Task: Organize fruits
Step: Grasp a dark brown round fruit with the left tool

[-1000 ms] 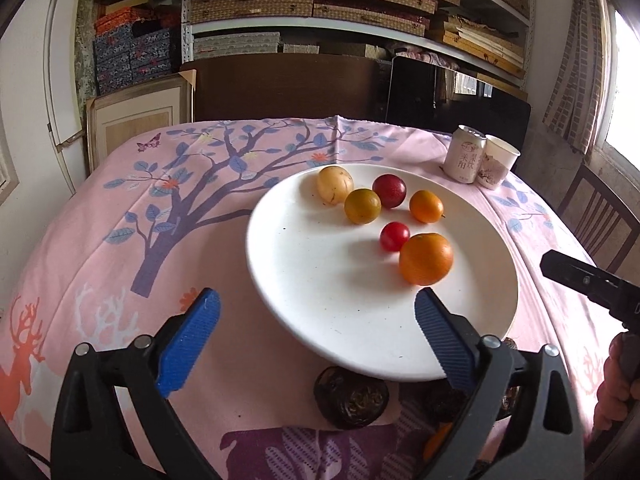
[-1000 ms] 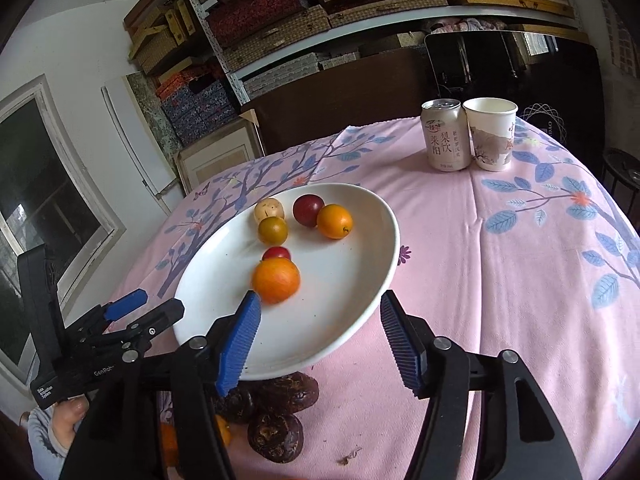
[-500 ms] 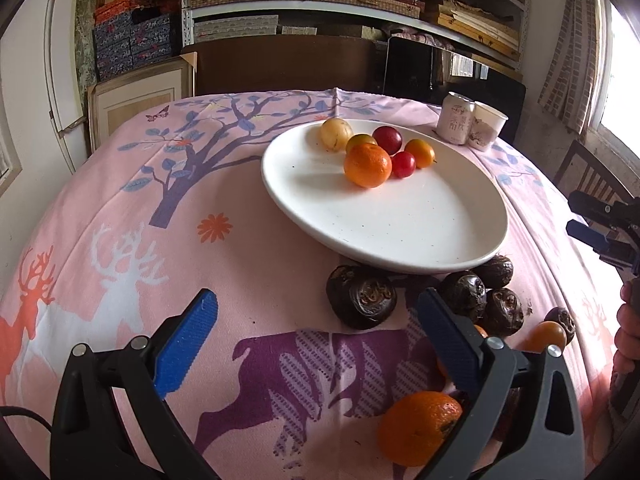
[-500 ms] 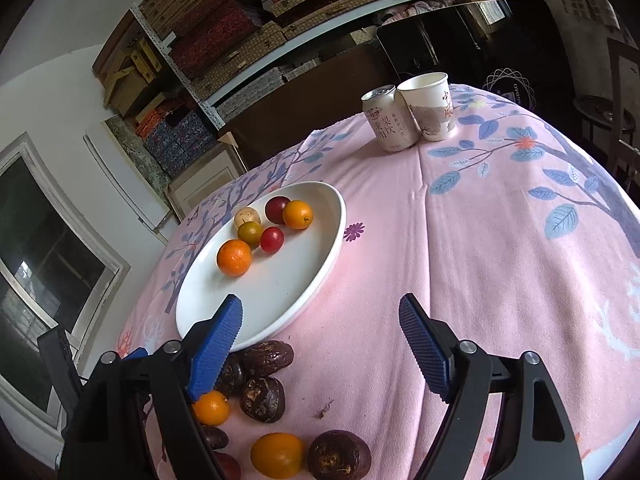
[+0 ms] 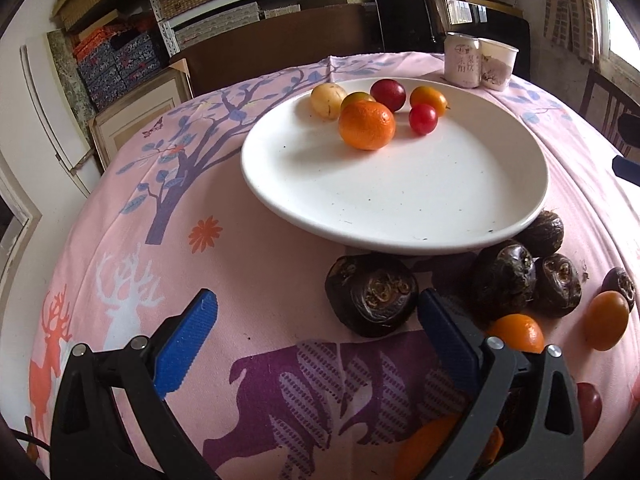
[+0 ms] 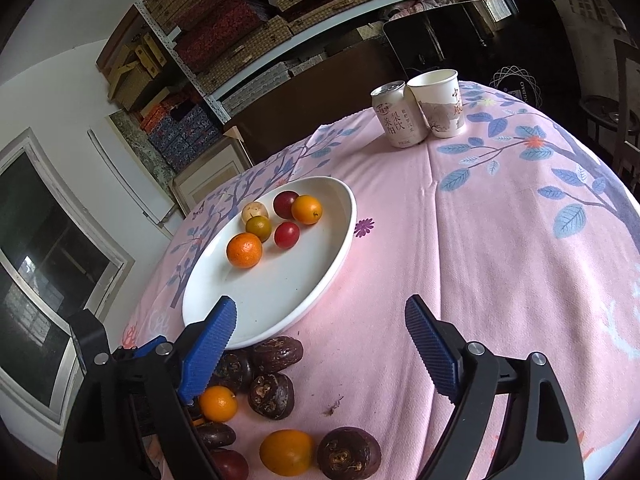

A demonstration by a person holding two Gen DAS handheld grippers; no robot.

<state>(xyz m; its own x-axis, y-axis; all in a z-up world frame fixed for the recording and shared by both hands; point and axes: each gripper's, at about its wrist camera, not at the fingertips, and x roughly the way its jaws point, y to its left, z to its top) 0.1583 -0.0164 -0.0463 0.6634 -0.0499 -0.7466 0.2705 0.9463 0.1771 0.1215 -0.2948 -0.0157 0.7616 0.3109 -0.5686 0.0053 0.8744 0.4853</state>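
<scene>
The right gripper [image 6: 320, 332] has just been opening and stands released with nothing between its blue pads, while the left gripper [image 5: 316, 328] is likewise spread and empty. The white plate [image 6: 320, 280] at its 11 o'clock holds six fruits, the large orange [image 6: 244, 249] nearest, and loose dark chestnuts [image 6: 271, 395] and small oranges [image 6: 218, 403] lie at 7 o'clock by the plate's near rim. A can [image 6: 396, 116] and paper cup [image 6: 440, 100] stand touching at 12 o'clock on the pink tablecloth [image 6: 500, 260].
</scene>
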